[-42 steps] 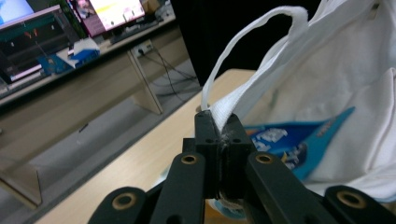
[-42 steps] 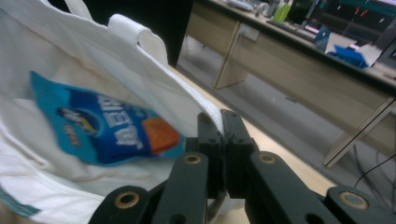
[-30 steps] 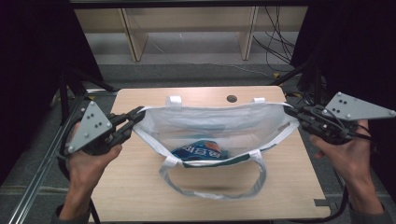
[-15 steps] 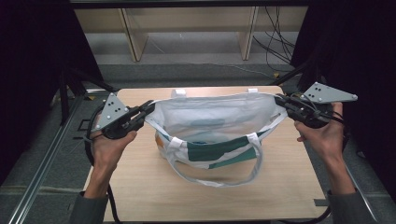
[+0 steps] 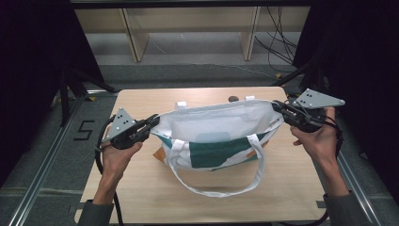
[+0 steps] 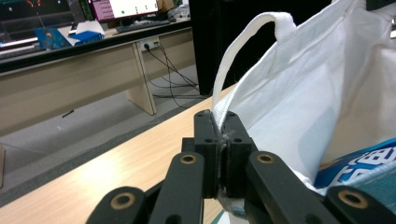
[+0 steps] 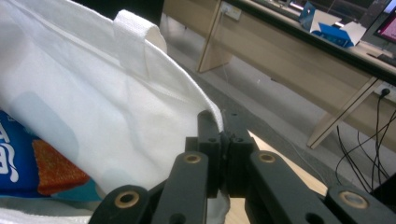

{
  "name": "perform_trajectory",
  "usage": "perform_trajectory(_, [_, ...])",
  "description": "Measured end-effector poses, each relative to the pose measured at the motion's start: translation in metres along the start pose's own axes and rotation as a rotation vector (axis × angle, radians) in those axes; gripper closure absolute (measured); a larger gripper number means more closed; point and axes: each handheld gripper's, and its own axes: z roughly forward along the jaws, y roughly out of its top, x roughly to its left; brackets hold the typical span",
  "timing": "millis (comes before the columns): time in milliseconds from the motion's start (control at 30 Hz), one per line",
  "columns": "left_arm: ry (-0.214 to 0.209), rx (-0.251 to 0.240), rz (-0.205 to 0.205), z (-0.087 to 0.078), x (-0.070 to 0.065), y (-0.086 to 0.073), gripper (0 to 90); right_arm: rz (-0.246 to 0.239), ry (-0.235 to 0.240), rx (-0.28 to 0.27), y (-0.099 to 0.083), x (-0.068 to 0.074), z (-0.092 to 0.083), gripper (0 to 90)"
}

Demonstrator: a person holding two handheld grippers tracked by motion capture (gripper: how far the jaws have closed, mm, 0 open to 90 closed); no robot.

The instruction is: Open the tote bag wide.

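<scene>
Left gripper [image 5: 151, 123]: black two-jaw tool with a grey three-cornered plate, held in the person's left hand [image 5: 117, 153] at the bag's left end; in the left gripper view [image 6: 219, 140] its jaws are pressed together, pinching the bag's white rim where a strap joins it.
Bag [image 5: 214, 125]: white woven fabric tote with a dark green band across its near side, over the middle of the pale wooden worktop [image 5: 141, 188], stretched taut between the two grippers; whether its underside touches the worktop I cannot tell.
Near strap [image 5: 221, 190]: white webbing loop hanging from the bag's near side and lying on the worktop in front of it.
Far strap: two short white ends [image 5: 181, 104] stand up behind the bag's far rim.
Contents: a blue printed packet [image 6: 359, 170] inside the bag, with an orange patch in the right gripper view [image 7: 56, 170].
Right gripper [image 5: 277, 107]: matching black tool held in the right hand [image 5: 320, 139] at the bag's right end; in the right gripper view [image 7: 223, 135] its jaws are closed tight on the bag's rim.
</scene>
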Motion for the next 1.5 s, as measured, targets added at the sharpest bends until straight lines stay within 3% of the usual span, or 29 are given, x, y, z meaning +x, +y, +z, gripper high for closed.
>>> perform_trajectory(67, [0.013, 0.013, 0.016, 0.004, 0.001, -0.002, 86.6, 0.008, -0.008, 0.023, -0.002, 0.002, 0.004, 88.4])
perform_trajectory(133, [0.021, 0.018, 0.018, 0.009, 0.002, -0.004, 86.6, -0.013, -0.02, 0.027, -0.002, 0.001, 0.009, 88.4])
perform_trajectory(467, [0.007, 0.027, -0.04, 0.036, 0.015, -0.017, 86.5, 0.023, -0.038, 0.071, -0.011, -0.007, 0.029, 88.4])
perform_trajectory(567, [0.017, 0.041, -0.047, 0.044, 0.019, -0.017, 86.4, 0.051, -0.018, 0.082, -0.014, -0.014, 0.037, 88.2])
perform_trajectory(633, [0.028, 0.051, -0.044, 0.049, 0.02, -0.015, 86.6, 0.13, -0.002, 0.064, -0.019, -0.021, 0.045, 86.8])
perform_trajectory(667, [0.032, 0.05, -0.047, 0.052, 0.022, -0.014, 86.6, 0.13, -0.002, 0.064, -0.019, -0.021, 0.045, 86.8])
perform_trajectory(733, [0.044, 0.07, -0.059, 0.059, 0.024, -0.015, 86.7, 0.144, 0.002, 0.067, -0.019, -0.025, 0.046, 80.2])
perform_trajectory(800, [0.04, 0.084, -0.088, 0.067, 0.025, -0.018, 86.8, 0.168, -0.02, 0.067, -0.018, -0.029, 0.043, 63.1])
perform_trajectory(833, [0.04, 0.087, -0.119, 0.072, 0.027, -0.02, 86.8, 0.17, -0.024, 0.034, -0.014, -0.03, 0.036, 59.5])
perform_trajectory(867, [0.04, 0.087, -0.119, 0.072, 0.027, -0.02, 86.8, 0.17, -0.024, 0.034, -0.014, -0.03, 0.036, 59.5])
perform_trajectory(967, [0.046, 0.093, -0.133, 0.078, 0.027, -0.021, 86.9, 0.191, -0.02, -0.036, -0.003, -0.026, 0.014, 54.5])
perform_trajectory(1033, [0.048, 0.098, -0.139, 0.079, 0.027, -0.022, 86.9, 0.228, 0.056, -0.051, 0.009, -0.016, -0.001, 51.5])
perform_trajectory(1067, [0.046, 0.096, -0.142, 0.079, 0.027, -0.022, 86.9, 0.211, 0.064, -0.07, 0.012, -0.013, -0.005, 51.6])
perform_trajectory(1100, [0.043, 0.092, -0.148, 0.079, 0.028, -0.023, 86.9, 0.197, 0.112, -0.087, 0.019, -0.004, -0.012, 51.4])
perform_trajectory(1200, [0.041, 0.096, -0.137, 0.079, 0.029, -0.022, 86.8, 0.172, 0.143, -0.082, 0.022, 0.006, -0.015, 50.4])
perform_trajectory(1233, [0.038, 0.094, -0.147, 0.079, 0.029, -0.023, 86.8, 0.166, 0.179, -0.058, 0.021, 0.018, -0.013, 49.4])
perform_trajectory(1267, [0.037, 0.095, -0.15, 0.079, 0.029, -0.023, 86.8, 0.166, 0.179, -0.058, 0.021, 0.018, -0.013, 49.4])
perform_trajectory(1300, [0.035, 0.093, -0.152, 0.079, 0.029, -0.023, 86.7, 0.166, 0.205, -0.026, 0.018, 0.027, -0.007, 49.1])
perform_trajectory(1400, [0.031, 0.085, -0.158, 0.079, 0.03, -0.024, 86.5, 0.168, 0.216, -0.006, 0.015, 0.033, 0.001, 49.7])
perform_trajectory(1467, [0.031, 0.081, -0.168, 0.079, 0.031, -0.024, 86.0, 0.163, 0.235, 0.004, 0.012, 0.037, 0.009, 60.2])
perform_trajectory(1500, [0.03, 0.082, -0.176, 0.079, 0.031, -0.024, 84.0, 0.121, 0.243, 0.032, 0.012, 0.04, 0.016, 79.8])
